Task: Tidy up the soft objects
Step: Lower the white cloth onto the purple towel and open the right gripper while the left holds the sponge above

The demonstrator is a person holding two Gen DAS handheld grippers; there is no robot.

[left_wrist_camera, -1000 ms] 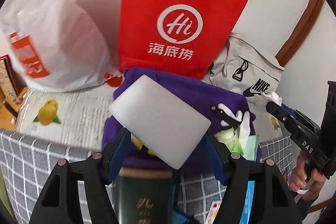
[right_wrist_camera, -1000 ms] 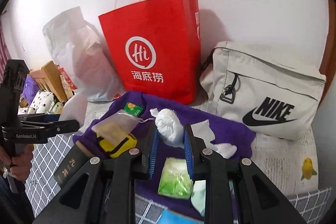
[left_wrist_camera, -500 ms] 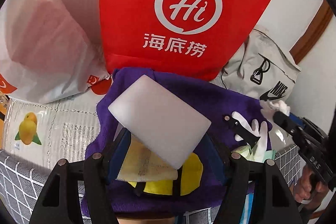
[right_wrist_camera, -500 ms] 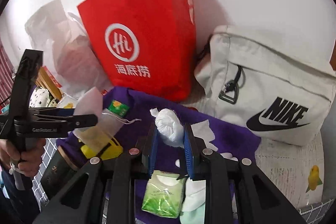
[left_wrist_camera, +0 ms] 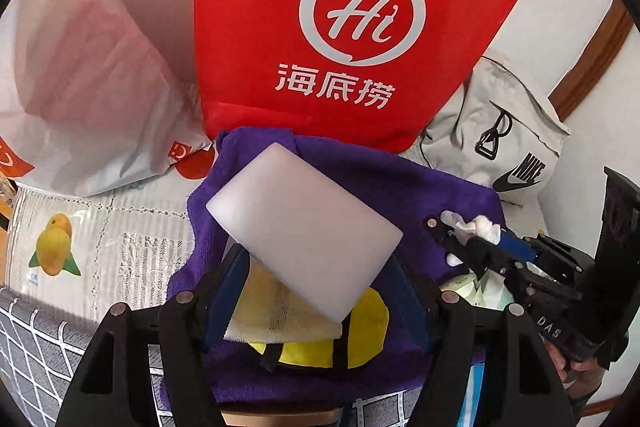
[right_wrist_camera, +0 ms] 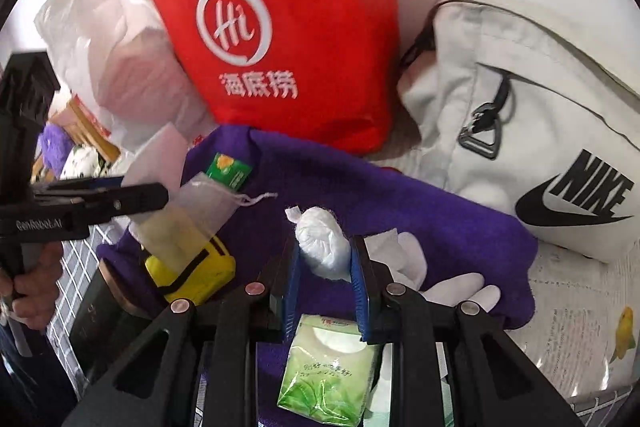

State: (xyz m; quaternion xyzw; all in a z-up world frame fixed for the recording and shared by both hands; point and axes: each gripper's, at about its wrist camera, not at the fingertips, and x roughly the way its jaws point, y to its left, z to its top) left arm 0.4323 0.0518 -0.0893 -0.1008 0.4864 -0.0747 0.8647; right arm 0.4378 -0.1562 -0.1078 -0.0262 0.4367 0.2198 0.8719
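**Soft goods on purple cloth, both tools loaded**

Left tool (left_wrist_camera: 320, 291): jaws wide, clamped on a white foam block (left_wrist_camera: 304, 235) that hides much of the yellow pouch (left_wrist_camera: 360, 343) beneath. Right tool (right_wrist_camera: 324, 263): jaws narrow, pinching a white wad (right_wrist_camera: 322, 243) above the purple cloth (right_wrist_camera: 400, 211). Green tissue pack (right_wrist_camera: 328, 371): partly screened by the tool. Red paper bag (right_wrist_camera: 280, 39), grey Nike bag (right_wrist_camera: 520, 107): contents unseen.

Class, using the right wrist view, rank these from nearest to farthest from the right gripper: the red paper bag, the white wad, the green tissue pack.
1. white wad: clamped between the right gripper's jaws.
2. green tissue pack: on the purple cloth, just below the jaws.
3. red paper bag: standing behind the cloth, against the wall.
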